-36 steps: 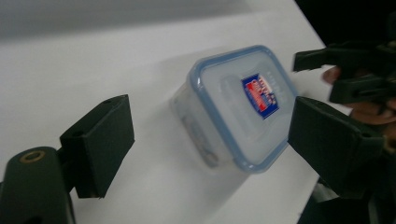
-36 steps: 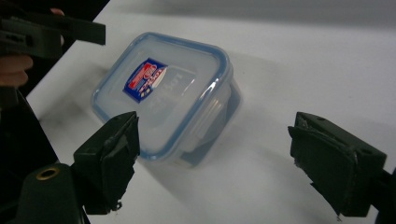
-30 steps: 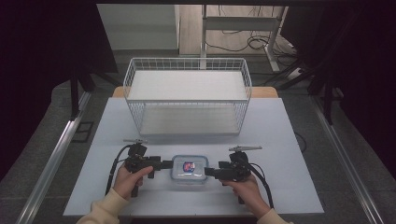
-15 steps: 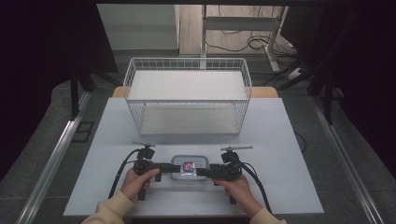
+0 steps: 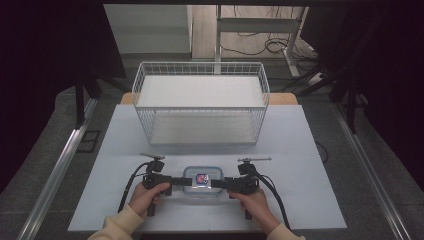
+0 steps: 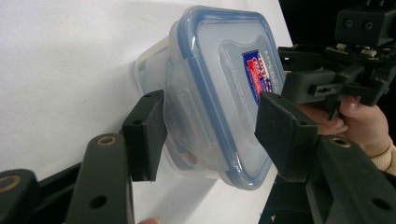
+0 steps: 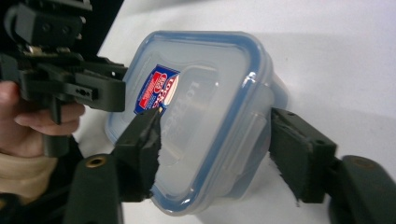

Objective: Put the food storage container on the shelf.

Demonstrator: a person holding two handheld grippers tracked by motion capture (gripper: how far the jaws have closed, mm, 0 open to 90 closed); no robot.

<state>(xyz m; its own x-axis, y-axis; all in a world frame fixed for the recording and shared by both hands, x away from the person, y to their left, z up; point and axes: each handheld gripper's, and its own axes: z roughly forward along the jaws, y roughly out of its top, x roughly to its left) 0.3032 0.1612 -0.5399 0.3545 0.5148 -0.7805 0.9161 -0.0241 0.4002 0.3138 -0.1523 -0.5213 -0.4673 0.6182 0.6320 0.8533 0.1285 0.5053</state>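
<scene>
Container: a clear lidded box (image 5: 202, 180) with a blue seal and a red-and-blue label sits on the tabletop (image 5: 300, 150) near its front edge, at 6 o'clock from the basket, lid up and clasps down.

Left hand-held gripper: the left hand-held gripper (image 6: 208, 133) comes in from 9 o'clock; its jaws have just been closing and now bracket the box's short end, one pad under the side wall, the other over the lid edge. Whether both pads press yet cannot be told.

Right hand-held gripper: the right hand-held gripper (image 7: 215, 149) mirrors it from 3 o'clock, its jaws also just closing, one pad on the lid by the label, the other against the clasp side, so it looks clamped on the box.

Why two ends: gripping opposite ends would keep the box level in a two-handed lift.

Hands: a hand (image 5: 146, 196) behind each tool, sleeves entering at 6 o'clock.

Basket: a white wire basket (image 5: 200, 102) stands well apart at 12 o'clock, open top up, the likely destination.
</scene>
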